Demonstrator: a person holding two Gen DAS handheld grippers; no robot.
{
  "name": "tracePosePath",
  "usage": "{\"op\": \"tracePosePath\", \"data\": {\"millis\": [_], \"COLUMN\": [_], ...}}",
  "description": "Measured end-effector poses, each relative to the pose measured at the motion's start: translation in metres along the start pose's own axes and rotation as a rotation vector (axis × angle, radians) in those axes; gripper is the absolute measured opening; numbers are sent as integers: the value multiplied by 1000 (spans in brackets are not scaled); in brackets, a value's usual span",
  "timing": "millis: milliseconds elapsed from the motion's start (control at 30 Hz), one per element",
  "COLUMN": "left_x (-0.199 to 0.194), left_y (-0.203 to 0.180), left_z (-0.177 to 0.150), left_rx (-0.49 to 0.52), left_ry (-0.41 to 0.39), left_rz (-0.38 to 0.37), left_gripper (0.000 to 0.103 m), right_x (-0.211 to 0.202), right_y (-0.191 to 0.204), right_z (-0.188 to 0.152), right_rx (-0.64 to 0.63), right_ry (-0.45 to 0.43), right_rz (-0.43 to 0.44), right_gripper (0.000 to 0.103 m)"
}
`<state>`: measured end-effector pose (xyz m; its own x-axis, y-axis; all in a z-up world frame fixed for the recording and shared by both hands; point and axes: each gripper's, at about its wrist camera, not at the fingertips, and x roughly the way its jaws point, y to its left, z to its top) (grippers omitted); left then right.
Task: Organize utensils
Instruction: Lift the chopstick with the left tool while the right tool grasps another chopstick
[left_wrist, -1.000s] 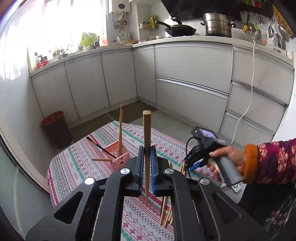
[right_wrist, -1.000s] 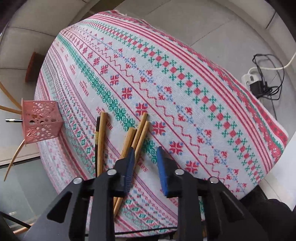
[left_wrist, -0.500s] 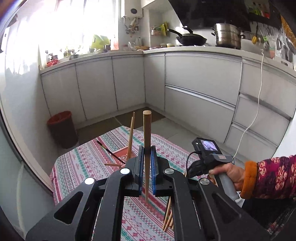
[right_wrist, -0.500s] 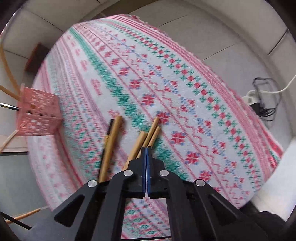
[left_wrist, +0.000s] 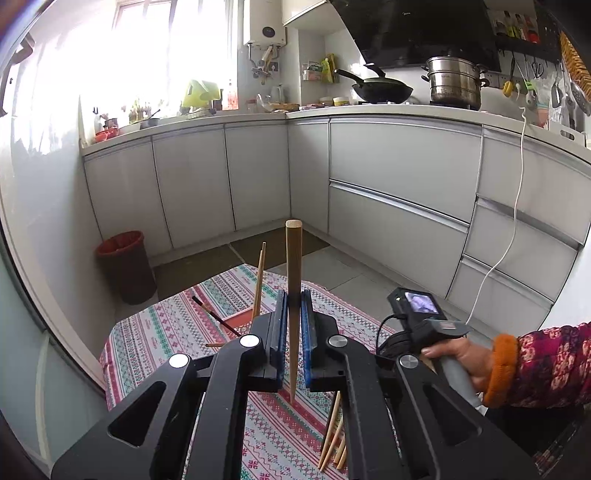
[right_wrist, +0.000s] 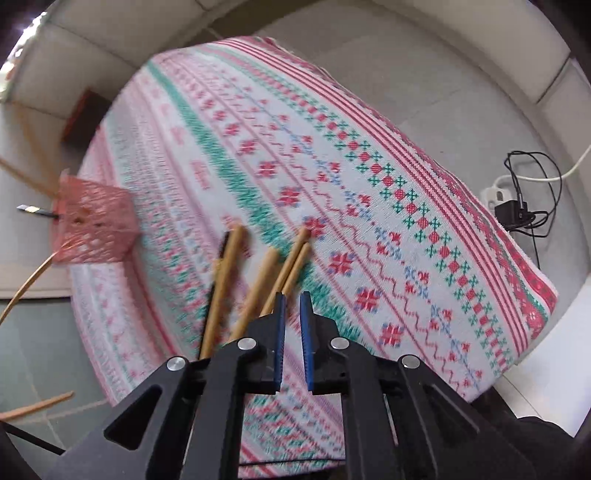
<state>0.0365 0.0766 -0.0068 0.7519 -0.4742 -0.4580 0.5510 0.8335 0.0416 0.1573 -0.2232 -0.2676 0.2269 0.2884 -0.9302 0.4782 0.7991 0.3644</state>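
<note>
Across the bench (right_wrist: 406, 166) first: patterned cloth, a broad bare stretch toward the far and right edges, the cloth drooping over the rim there. Beyond the right edge, down on the floor, a power strip (right_wrist: 498, 194) with tangled cable, well apart from the work. At the left edge, the pink lattice basket (right_wrist: 96, 225), already bristling with chopsticks, perched close to the drop. Between basket and right tongs, the loose chopsticks (right_wrist: 258, 288): a handful in a fan, flat on the cloth just as a second ago.

Now the change: right tongs (right_wrist: 291, 332) just parting again after clamping on nothing half a second back. Narrow gap, pads bare, tips right beside the nearest sticks. Looks like a missed pick; probably needs another bite, lower and a shade to the left.

Left tongs (left_wrist: 294, 321) clenched on a single wooden chopstick (left_wrist: 293, 266), held upright, thick end up, above the near part of the bench, basket just behind. Likely waiting for its drop into the basket. Plenty of open air above; mind only the basket's leaning sticks and the right hand (left_wrist: 461, 358) close alongside.
</note>
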Motion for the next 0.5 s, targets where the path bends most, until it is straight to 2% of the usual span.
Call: {"op": "tracePosePath", "data": {"millis": [167, 500], "left_x": [3, 2], "left_y": [6, 7], "left_z": [-1, -1], "left_rx": [-10, -16], "left_ry": [8, 8], "left_rz": [1, 12], "left_gripper": [6, 7], "right_x": [15, 26], "right_y": [5, 35], "right_z": [5, 8], "right_rx": [8, -22], "right_ry": [16, -32], "right_rz": [-21, -106], "right_gripper": [10, 14]}}
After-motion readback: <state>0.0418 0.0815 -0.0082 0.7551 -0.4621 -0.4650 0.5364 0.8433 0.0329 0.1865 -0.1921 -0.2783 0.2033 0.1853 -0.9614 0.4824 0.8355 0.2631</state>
